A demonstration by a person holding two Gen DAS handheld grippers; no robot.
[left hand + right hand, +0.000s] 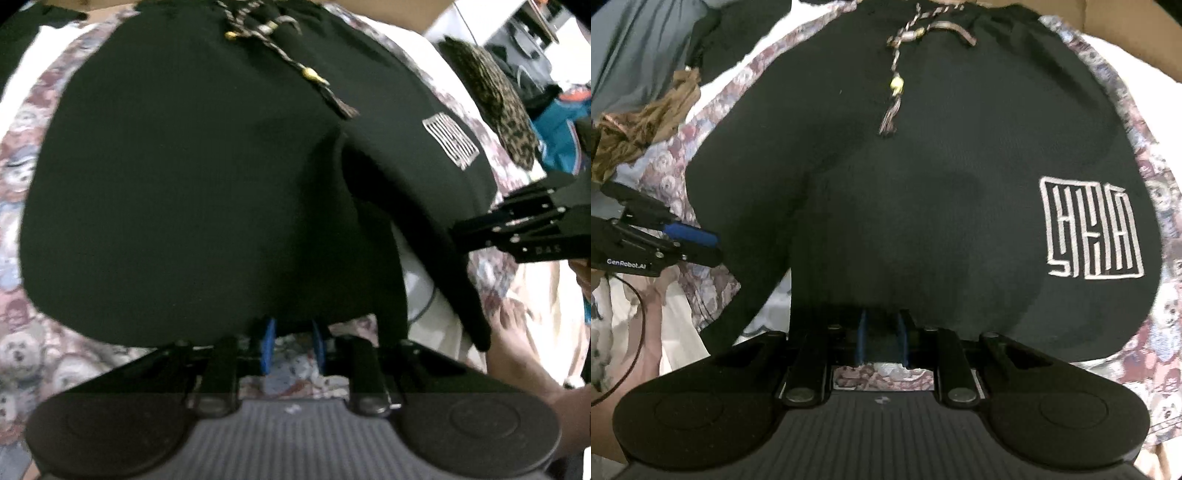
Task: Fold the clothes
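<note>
Black shorts (184, 177) (923, 206) with a braided drawstring (310, 74) (894, 85) and a white maze logo (1091, 229) (450, 140) lie on a teddy-bear print cover (22, 206) (1167, 332), waistband far from me. My left gripper (294, 334) holds the hem of the leg without the logo, with black cloth between its blue pads (270, 343). My right gripper (881, 332) grips the hem of the logo leg the same way. Each gripper shows in the other view, at the shorts' side edge: left gripper (714, 247), right gripper (456, 230).
A leopard-print garment (495, 99) and a teal one (561, 125) lie to the right of the shorts. A crumpled brown cloth (642, 122) and grey fabric (639, 40) sit to the left. A person's hand (517, 343) is at the lower right.
</note>
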